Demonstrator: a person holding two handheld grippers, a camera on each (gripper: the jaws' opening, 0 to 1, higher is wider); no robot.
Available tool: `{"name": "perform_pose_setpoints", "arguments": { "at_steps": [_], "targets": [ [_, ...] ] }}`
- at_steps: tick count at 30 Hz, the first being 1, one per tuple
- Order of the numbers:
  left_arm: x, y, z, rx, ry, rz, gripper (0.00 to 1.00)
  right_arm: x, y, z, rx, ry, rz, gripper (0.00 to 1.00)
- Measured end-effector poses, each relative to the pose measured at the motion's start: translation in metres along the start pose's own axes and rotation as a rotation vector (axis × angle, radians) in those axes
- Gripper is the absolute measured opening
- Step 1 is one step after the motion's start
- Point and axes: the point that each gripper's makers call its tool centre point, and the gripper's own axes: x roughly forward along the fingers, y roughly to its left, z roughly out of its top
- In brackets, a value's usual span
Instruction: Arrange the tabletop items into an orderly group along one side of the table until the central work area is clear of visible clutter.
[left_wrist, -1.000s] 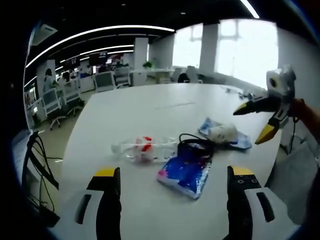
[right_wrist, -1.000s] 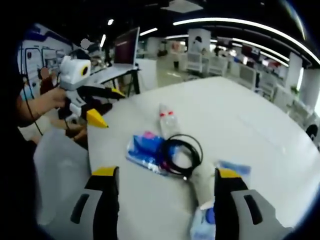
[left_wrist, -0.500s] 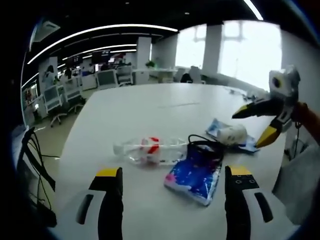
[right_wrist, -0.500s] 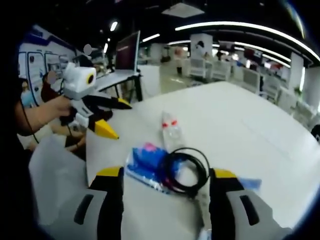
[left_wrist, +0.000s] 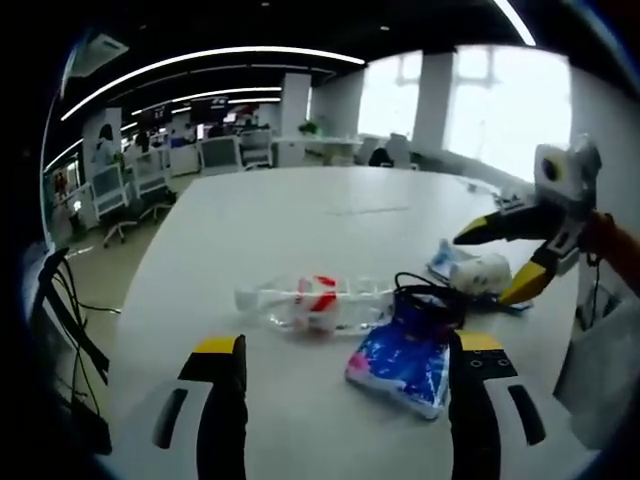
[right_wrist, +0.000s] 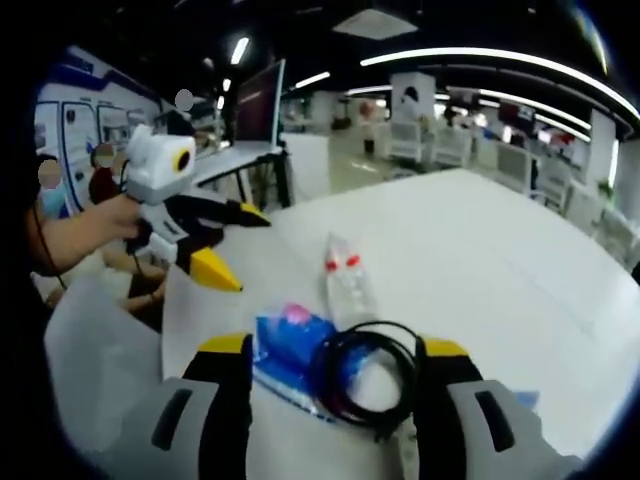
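Note:
A clear plastic bottle with a red label (left_wrist: 315, 297) (right_wrist: 346, 282) lies on its side on the white table (left_wrist: 300, 215). Beside it rests a blue packet (left_wrist: 405, 360) (right_wrist: 290, 352) with a coiled black cable (left_wrist: 428, 300) (right_wrist: 362, 375) partly on top. A white roll on a blue wrapper (left_wrist: 475, 272) lies further right. My left gripper (left_wrist: 343, 360) is open, held short of the bottle and packet. My right gripper (right_wrist: 334, 355) is open above the packet and cable. In the left gripper view the right gripper (left_wrist: 500, 262) hovers by the white roll; in the right gripper view the left gripper (right_wrist: 232, 246) hangs at the table's edge.
Office chairs and desks (left_wrist: 140, 180) stand beyond the table's far side. Black cables (left_wrist: 70, 330) hang at the left. A monitor (right_wrist: 255, 100) stands on a side desk. A person's hand (right_wrist: 90, 225) holds the left gripper. The far half of the table is bare.
Both cameras have shifted closer to the items. The right gripper has come down over the packet and cable. The items lie where they were.

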Motion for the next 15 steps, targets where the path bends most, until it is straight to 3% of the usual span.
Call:
{"name": "perform_pose_setpoints", "arguments": {
  "at_steps": [15],
  "targets": [
    [0.016, 0.008, -0.010, -0.084, 0.007, -0.021, 0.78, 0.038, -0.010, 0.006, -0.033, -0.026, 0.005, 0.56]
  ]
}}
